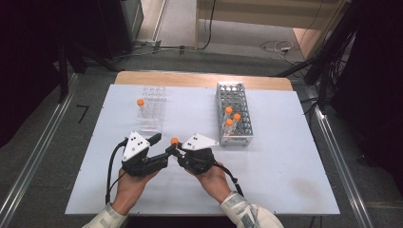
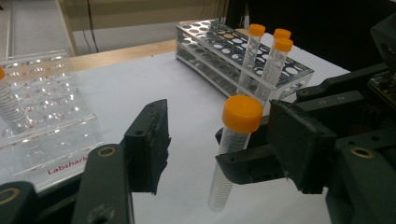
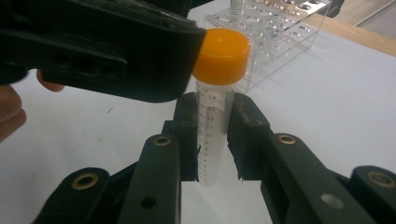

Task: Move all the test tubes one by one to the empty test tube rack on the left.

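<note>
Midway through a handover above the counter (image 1: pixel 285 180), the right gripper (image 3: pixel 212 140) clamps the tube (image 3: pixel 212 135) upright while the half-open left gripper (image 2: pixel 219 140) brackets its cap (image 2: pixel 242 113), needing closure next.

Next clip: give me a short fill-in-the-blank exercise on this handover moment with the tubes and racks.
1. The right gripper is shut on a clear tube with an ____ cap.
2. The white rack holds ____ capped tubes.
3. The clear rack holds ____ capped tube.
4. The left gripper has its jaws either side of the held tube, and they are ____, not pressing on it.

Missing words: orange; three; one; open
</note>
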Demonstrator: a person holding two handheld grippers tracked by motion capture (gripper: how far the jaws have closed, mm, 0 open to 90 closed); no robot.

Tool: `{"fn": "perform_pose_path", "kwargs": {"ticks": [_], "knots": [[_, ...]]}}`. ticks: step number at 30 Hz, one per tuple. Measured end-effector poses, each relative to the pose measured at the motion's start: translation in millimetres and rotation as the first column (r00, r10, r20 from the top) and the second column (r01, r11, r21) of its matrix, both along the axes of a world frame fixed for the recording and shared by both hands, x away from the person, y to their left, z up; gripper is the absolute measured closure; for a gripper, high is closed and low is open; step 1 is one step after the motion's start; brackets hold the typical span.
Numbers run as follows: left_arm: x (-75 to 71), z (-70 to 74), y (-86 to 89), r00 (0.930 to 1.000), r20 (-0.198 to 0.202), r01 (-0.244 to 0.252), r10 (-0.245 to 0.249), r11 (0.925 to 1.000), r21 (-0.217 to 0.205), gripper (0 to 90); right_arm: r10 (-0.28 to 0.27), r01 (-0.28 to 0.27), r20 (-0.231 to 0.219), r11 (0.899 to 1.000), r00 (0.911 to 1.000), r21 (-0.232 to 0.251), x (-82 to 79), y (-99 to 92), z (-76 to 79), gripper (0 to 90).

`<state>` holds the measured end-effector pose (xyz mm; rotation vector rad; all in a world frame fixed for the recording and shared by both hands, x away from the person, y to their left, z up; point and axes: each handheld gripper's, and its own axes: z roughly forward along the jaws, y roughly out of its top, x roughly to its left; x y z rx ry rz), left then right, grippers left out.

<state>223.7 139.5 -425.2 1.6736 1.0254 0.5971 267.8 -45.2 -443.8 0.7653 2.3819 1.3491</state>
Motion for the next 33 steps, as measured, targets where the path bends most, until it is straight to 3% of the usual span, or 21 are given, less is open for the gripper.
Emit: {"fn": "perform_pose_path", "kwargs": {"ticks": [11, 23, 24, 28, 31, 33], "knots": [[1.9, -2.8, -2.4, 1.0, 0.004, 0.008, -0.008, 0.9998, 0.021, 62.8, 0.029, -0.029, -0.004, 1.0, 0.9996, 0.001, -1.3, 11.4, -1.4, 71.9], [3.8, -5.1, -4.1, 0.9999, -0.008, 0.007, -0.006, 0.9995, 0.031, 69.0, 0.032, -0.032, -0.002, 0.999, 0.9995, -0.003, -0.8, 12.5, -0.1, 71.6], [3.8, -5.0, -4.3, 0.9999, -0.011, 0.005, -0.004, 0.9994, 0.036, 69.2, 0.03, -0.03, -0.004, 1.0, 0.9995, -0.005, -0.9, 12.6, -0.2, 69.4], [4.9, -3.3, -1.6, 0.9999, -0.007, -0.01, 0.01, 0.9994, 0.033, 69.6, 0.039, -0.039, 0.008, 0.999, 0.9992, -0.037, -1.6, 11.8, -0.6, 46.3], [7.5, -1.1, 3.2, 0.9994, -0.004, -0.034, 0.034, 0.9992, 0.021, 69.6, 0.016, -0.015, 0.013, 0.999, 0.9998, -0.038, -0.5, 1.8, 2.0, 34.5], [10.0, 0.3, 7.2, 0.9981, -0.009, -0.061, 0.061, 0.998, 0.018, 69.6, 0.001, -0.001, 0.018, 1.0, 0.9998, -0.025, 0.6, -6.7, 3.2, 31.4]]}}
